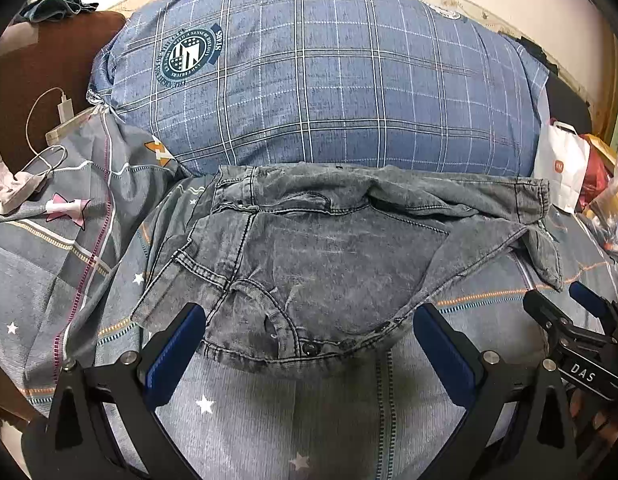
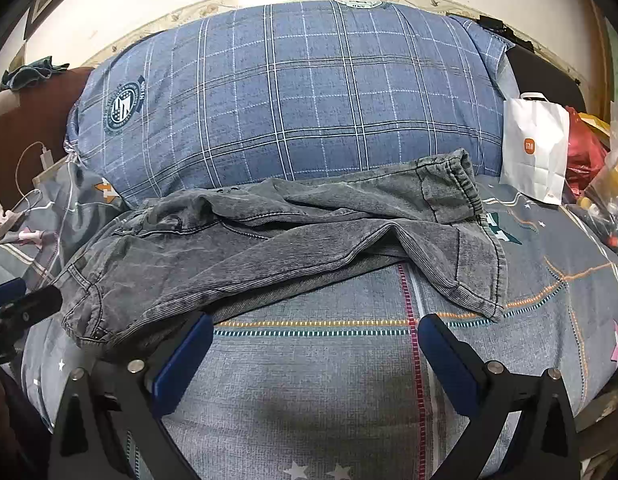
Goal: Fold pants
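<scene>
Gray pants (image 1: pixel 309 256) bunched across the bedspread (image 1: pixel 269 412), far edge against the blue plaid pillow (image 1: pixel 309 80). Left gripper (image 1: pixel 309 320) spread wide over the waistband's near edge, pinching nothing. Right gripper (image 2: pixel 315 328) likewise spread, above bare bedspread beside a leg hem. White paper bag (image 2: pixel 535 148) and clutter crowding the right; charger cable (image 1: pixel 41 128) at left.
</scene>
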Available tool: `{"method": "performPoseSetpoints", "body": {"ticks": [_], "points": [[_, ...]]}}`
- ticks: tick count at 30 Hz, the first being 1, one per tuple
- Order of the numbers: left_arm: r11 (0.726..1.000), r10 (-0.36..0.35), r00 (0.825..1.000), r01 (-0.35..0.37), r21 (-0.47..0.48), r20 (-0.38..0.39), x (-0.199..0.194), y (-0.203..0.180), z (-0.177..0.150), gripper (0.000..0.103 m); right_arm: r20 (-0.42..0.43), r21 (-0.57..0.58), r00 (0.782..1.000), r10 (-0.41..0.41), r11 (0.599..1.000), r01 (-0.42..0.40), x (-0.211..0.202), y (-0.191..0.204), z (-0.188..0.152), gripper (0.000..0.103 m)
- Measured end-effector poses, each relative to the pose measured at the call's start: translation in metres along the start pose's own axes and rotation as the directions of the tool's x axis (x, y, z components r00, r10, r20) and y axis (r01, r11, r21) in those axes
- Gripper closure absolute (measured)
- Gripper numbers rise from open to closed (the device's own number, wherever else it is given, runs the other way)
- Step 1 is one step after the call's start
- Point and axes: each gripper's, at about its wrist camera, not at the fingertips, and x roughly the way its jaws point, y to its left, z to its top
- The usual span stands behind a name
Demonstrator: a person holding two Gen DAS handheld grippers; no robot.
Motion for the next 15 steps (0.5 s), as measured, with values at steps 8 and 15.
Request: {"method": "performPoseSetpoints", "body": {"ticks": [8,15], "points": [[1.0,0.0,1.0,0.0,-0.001,0.0,0.0045,0.0,-0.0082,0.0,0.006,-0.006,1.0,-0.008,1.0,0.008,-0.002,-0.0009,-0.0021,0.0],[1.0,-0.003,1.0,0.003,0.004,0.006,0.0034,-0.0011,-0.009,0.0,0.001,-0.009,1.0,-0.009,1.0,0.009,-0.0002,0.0002,-0.0027,0.0]]}}
